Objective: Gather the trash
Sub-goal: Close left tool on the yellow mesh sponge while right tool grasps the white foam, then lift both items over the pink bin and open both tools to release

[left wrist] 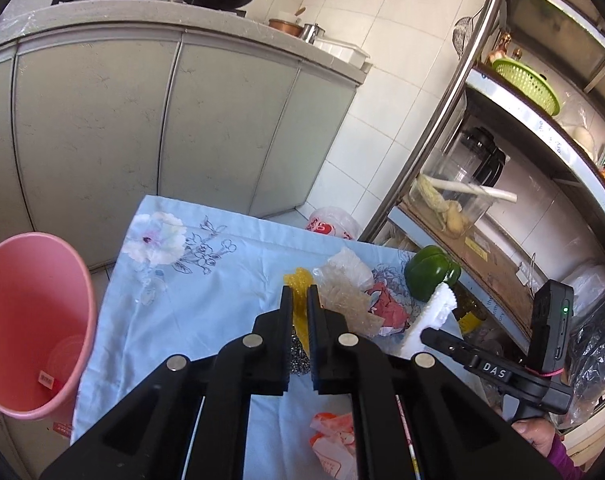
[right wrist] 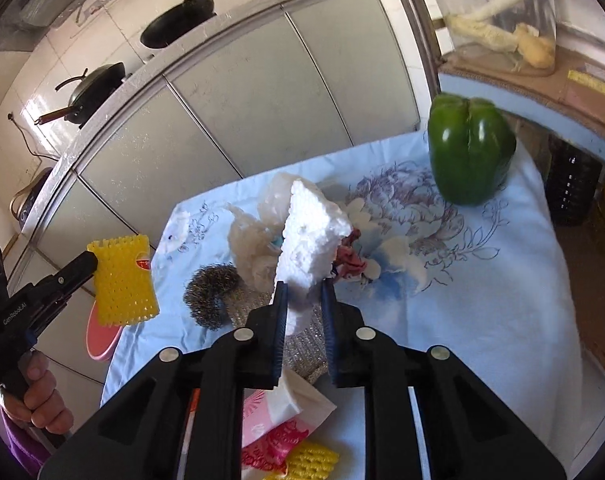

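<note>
bin left of table, pepper far right

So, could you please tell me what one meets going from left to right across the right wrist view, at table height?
Yellow foam fruit net held in the left gripper → grey steel-wool scourer → white styrofoam chunk held in the right gripper → crumpled red wrapper → green bell pepper.

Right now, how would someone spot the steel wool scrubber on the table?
Find the blue floral cloth covering the table. Near its left edge, beside crumpled clear plastic, sits the steel wool scrubber. It is the only dark, wiry, curled metal ball there.
</note>
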`<state>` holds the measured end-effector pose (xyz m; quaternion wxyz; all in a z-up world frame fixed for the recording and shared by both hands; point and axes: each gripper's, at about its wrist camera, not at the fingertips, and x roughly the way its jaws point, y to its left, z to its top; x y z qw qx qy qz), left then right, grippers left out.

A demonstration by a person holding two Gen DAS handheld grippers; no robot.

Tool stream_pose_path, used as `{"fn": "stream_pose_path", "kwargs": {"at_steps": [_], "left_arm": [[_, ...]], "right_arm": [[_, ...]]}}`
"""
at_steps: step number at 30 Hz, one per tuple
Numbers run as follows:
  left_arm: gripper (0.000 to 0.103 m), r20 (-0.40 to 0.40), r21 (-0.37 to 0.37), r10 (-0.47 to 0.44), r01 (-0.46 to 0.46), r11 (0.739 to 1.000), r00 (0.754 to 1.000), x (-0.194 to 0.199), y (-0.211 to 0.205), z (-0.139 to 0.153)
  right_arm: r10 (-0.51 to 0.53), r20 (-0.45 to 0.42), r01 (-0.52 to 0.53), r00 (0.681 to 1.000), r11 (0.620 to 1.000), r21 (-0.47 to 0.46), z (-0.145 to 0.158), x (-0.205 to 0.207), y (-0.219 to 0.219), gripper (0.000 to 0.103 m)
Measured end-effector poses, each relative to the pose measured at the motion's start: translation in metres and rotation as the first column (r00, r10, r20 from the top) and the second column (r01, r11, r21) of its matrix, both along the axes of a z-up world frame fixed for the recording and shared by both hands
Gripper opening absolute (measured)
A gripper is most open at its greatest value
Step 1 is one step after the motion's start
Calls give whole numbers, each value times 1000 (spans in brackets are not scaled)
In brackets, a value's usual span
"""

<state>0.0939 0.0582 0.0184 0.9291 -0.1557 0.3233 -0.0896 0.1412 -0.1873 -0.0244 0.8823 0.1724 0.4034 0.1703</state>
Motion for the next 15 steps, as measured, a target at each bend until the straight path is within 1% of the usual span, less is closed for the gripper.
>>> {"fn": "stream_pose_path", "kwargs": {"at_steps": [6, 9, 12, 15], "left_arm": [[6, 32, -9, 53, -53, 999, 998, -22, 24, 9], [6, 42, -6, 91, -91, 996, 995, -35, 41, 11], [6, 59, -16, 147, -147, 989, 987, -49, 61, 12], [6, 75, -8, 215, -215, 977, 974, -63, 88, 14]], "right_arm": [[25, 92, -18, 995, 997, -77, 29, -16, 17, 17], [54, 106, -43, 993, 994, -101, 37, -19, 34, 17], [89, 124, -76, 988, 991, -111, 44, -22, 51, 17], [152, 157, -134, 976, 984, -119, 55, -23, 81, 17]]}}
